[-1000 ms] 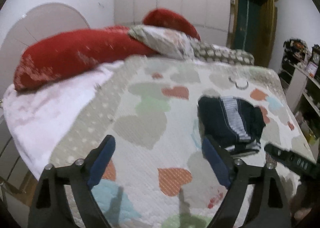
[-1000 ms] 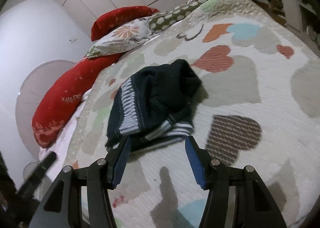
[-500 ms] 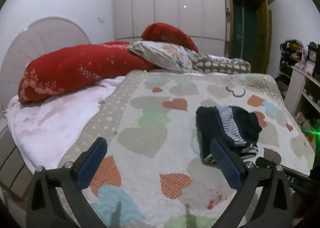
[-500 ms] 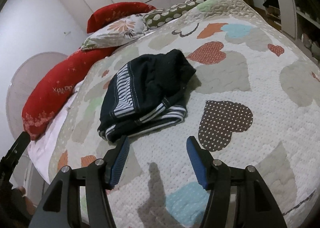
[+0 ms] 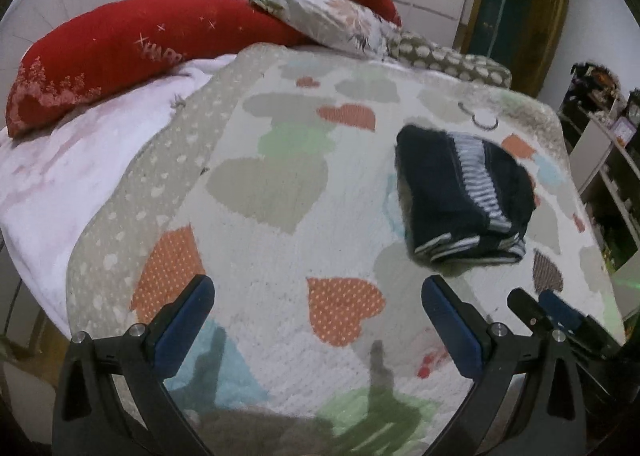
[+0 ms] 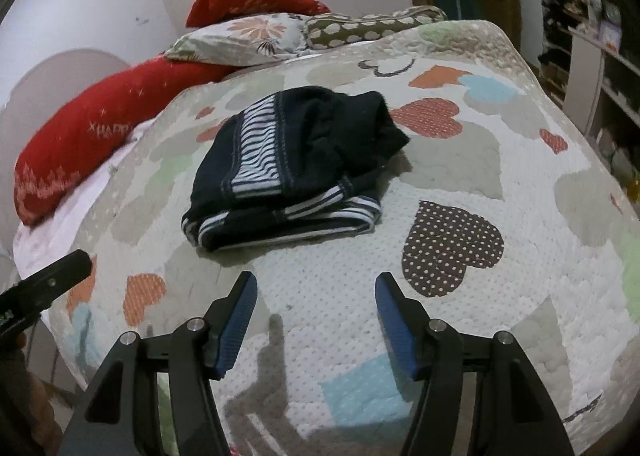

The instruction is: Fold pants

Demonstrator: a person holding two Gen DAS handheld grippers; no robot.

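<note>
The dark navy pants (image 6: 296,164) with white-striped panels lie as a compact folded bundle on the heart-patterned quilt (image 6: 460,256). In the left wrist view the pants (image 5: 460,196) sit ahead and to the right. My left gripper (image 5: 316,288) hovers wide open over bare quilt, well left of them. A short way back from the bundle's near edge, my right gripper (image 6: 316,282) has its jaws opening with nothing between them. The right gripper's fingers (image 5: 552,312) show at the lower right of the left view, and a left finger (image 6: 48,280) at the left edge of the right view.
A long red pillow (image 5: 120,48), a floral pillow (image 5: 332,20) and a dotted cushion (image 5: 444,56) line the head of the bed. A pink blanket (image 5: 60,168) covers the left side. Shelves (image 5: 608,160) stand to the right, beyond the bed's edge.
The right gripper drew back from the pants' edge and rolled level, its jaws a little wider. The left gripper's jaws widened and it tipped down toward the quilt.
</note>
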